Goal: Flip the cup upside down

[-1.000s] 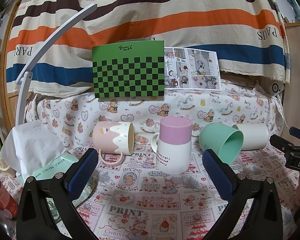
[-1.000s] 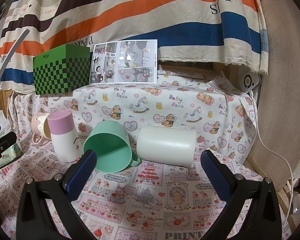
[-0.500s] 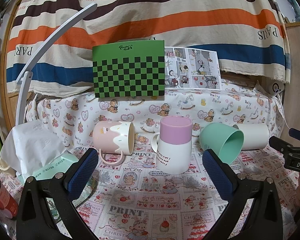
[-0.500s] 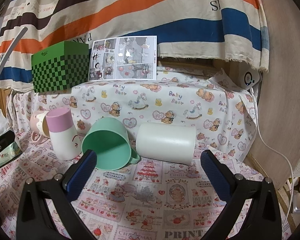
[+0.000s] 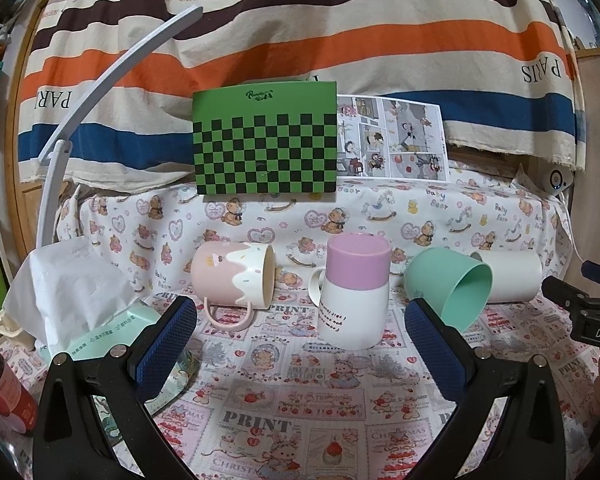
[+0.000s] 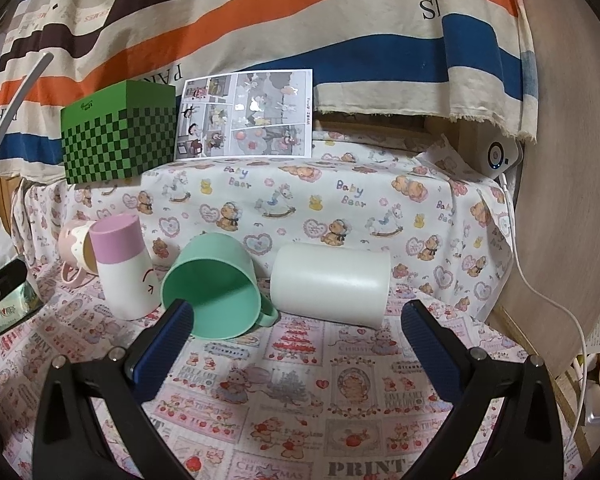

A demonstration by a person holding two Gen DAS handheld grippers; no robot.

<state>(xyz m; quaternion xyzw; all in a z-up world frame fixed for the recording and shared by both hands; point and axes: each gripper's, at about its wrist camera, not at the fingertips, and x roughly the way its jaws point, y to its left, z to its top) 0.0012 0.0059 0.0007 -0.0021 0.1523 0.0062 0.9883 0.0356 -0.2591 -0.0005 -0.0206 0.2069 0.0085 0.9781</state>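
Right gripper faces two cups lying on their sides; left gripper faces the one already inverted.

The right gripper (image 6: 296,336) hovers with its blue pads spread wide and nothing between them, and the white cup (image 6: 330,284) lies just ahead of it, slightly to its right, long axis running crosswise to the fingers, which way its mouth faces I cannot tell. The mint cup (image 6: 212,286) lies touching it on the left, mouth tipped toward the right gripper, handle low against the patterned cloth (image 6: 300,400). The left gripper (image 5: 300,340), equally spread and empty, points at the pink-and-white mug (image 5: 354,292) standing base-up, with the pink drip mug (image 5: 234,276) on its side further left. I'd judge the right hand nearer both unturned plastic cups.
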